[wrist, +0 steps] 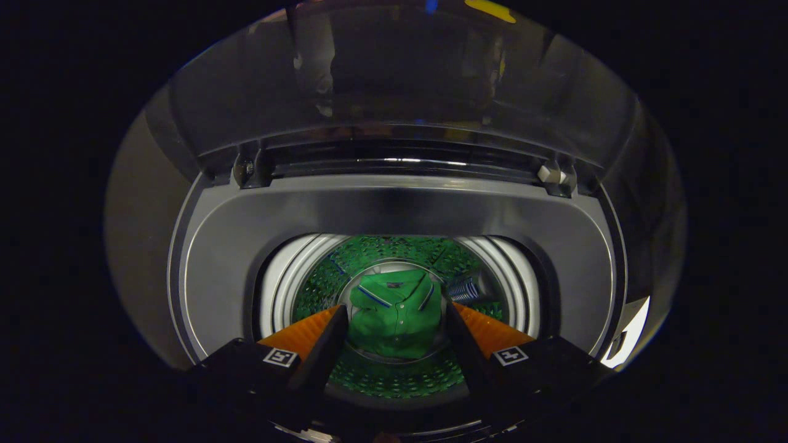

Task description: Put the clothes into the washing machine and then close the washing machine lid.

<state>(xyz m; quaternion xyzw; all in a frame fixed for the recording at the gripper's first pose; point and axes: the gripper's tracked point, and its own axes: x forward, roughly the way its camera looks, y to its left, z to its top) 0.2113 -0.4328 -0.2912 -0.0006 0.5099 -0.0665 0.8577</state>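
I look straight down into a top-loading washing machine (pixel 394 209). A folded green polo shirt (pixel 397 329) with a striped collar lies on the bottom of the steel drum (pixel 320 283), whose wall reflects its green. My gripper (pixel 396 307) hangs above the drum's mouth, open, its fingers spread wide. The shirt shows in the gap between them but lies far below, untouched. The glass lid (pixel 400 80) stands raised at the back of the machine.
The lid rests on two hinges, one at the left (pixel 246 169) and one at the right (pixel 554 175). A grey plastic collar (pixel 221 277) rings the round white opening (pixel 283 283). A striped bit of cloth (pixel 465 289) shows beside the shirt.
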